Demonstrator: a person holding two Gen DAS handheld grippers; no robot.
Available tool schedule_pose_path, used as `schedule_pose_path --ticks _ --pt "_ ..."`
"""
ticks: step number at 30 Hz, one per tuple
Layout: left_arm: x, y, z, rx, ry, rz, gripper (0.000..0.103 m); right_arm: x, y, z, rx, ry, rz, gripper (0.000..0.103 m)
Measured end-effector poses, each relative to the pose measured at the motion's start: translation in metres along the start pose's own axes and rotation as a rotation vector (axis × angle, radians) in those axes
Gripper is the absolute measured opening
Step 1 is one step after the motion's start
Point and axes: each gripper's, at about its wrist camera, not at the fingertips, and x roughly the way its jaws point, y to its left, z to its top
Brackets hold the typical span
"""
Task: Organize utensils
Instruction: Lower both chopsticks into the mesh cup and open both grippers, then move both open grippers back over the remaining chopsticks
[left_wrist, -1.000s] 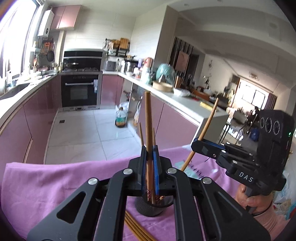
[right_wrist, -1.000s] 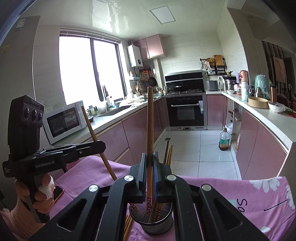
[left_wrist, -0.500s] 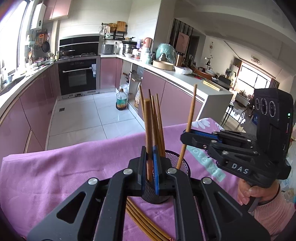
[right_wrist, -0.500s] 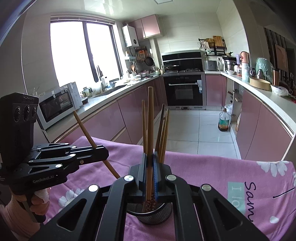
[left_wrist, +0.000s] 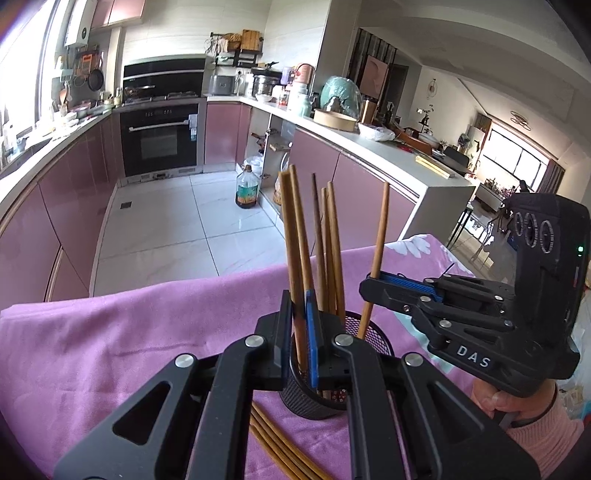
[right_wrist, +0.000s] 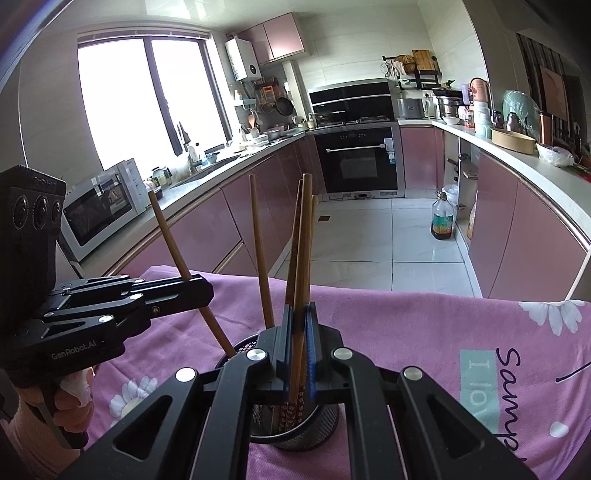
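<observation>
Nearest, left gripper (left_wrist: 300, 295), clenched on one wooden chopstick (left_wrist: 293, 236) held almost upright, lower end inside the black mesh holder (left_wrist: 314, 400). Beside it, right gripper (right_wrist: 298, 312), likewise clamped on a second chopstick (right_wrist: 303, 251), tip lowered into the same holder (right_wrist: 310, 434). From the left view, right gripper (left_wrist: 373, 286) seen side-on at the holder's right rim, its chopstick (left_wrist: 378, 236) slanting down into the mesh. From the right view, left gripper (right_wrist: 199, 291) gripping its tilted chopstick (right_wrist: 173, 240) over the holder's left rim. Several more chopsticks (left_wrist: 328, 243) standing loose in the holder. Loose chopsticks (left_wrist: 280, 446) lying flat on the purple cloth (left_wrist: 129, 332) just before the holder. Farther off, tiled floor, oil bottle (left_wrist: 246, 188), built-in oven (left_wrist: 160, 138).
</observation>
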Motion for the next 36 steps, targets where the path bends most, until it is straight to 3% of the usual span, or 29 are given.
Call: schedule_pose_path --ticks 11,16,22,30,36 --pt "0.016 0.007 -0.001 -0.032 0.026 0.007 0.009 0.000 -0.002 -0.001 0.023 -0.011 -0.011 0.007" --pt "0.012 0.009 -0.008 -0.048 0.011 0.015 0.023 -0.005 -0.004 -0.004 0.027 -0.022 -0.014 0.019" --pt "-0.002 0.010 -0.019 -0.047 -0.023 0.043 0.036 -0.015 0.001 -0.007 0.019 -0.036 -0.002 0.024" --pt "-0.042 0.028 -0.050 -0.057 -0.088 0.083 0.043 -0.043 0.018 -0.017 -0.031 -0.064 0.056 0.033" --pt "-0.055 0.037 -0.088 -0.057 -0.053 0.099 0.044 -0.047 0.040 -0.045 -0.107 -0.005 0.113 0.037"
